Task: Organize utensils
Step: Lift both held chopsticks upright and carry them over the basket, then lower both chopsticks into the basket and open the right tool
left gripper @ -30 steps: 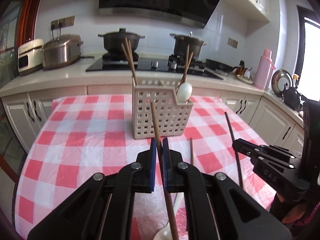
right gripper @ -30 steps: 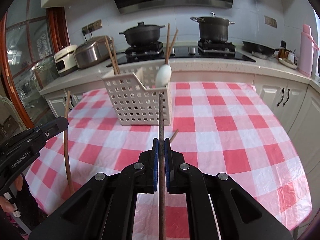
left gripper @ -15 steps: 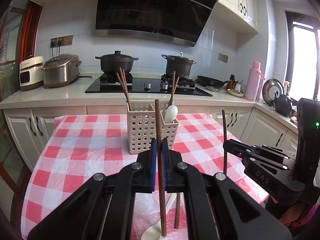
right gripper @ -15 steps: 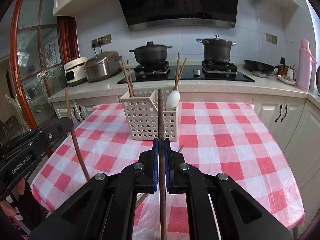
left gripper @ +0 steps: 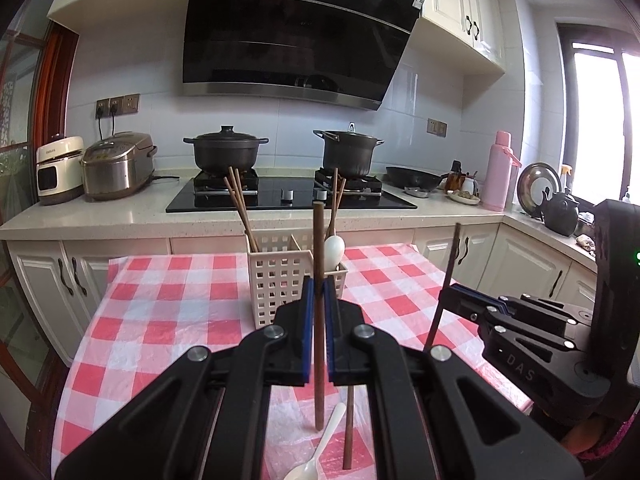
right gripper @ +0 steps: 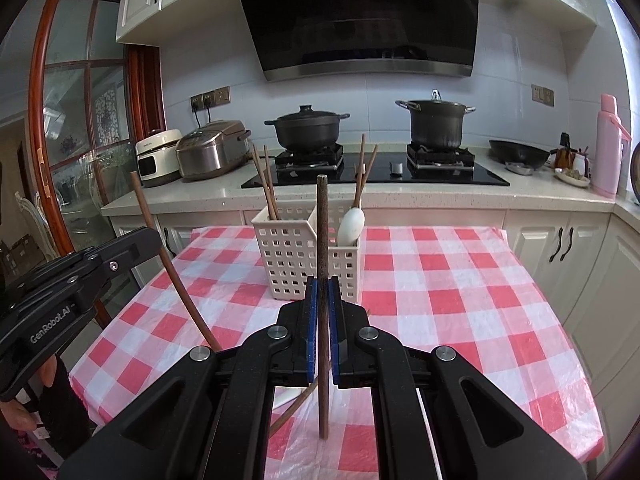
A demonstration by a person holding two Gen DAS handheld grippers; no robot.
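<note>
Left black two-finger gripper [left gripper: 316, 312]: blue pads clamped on a dark brown wooden chopstick [left gripper: 318, 264], held upright, lower tip hanging above the table. Right black two-finger gripper [right gripper: 322, 312]: also clamped, on a second dark brown wooden chopstick [right gripper: 322, 232], upright too. Each gripper is visible from the other's cam, off to the side w/ its stick.

White perforated plastic utensil caddy [right gripper: 298, 256] stands on the red-and-white checked tablecloth [right gripper: 460, 292], beyond both grippers. Left compartment: two brown chopsticks [right gripper: 264, 180] leaning. Right compartment: two more chopsticks [right gripper: 364, 168] plus a white ceramic spoon [right gripper: 352, 226], bowl up.

Loose on the cloth near the left gripper: a white spoon [left gripper: 316, 456] and one brown chopstick [left gripper: 349, 428], just beside each other.
</note>
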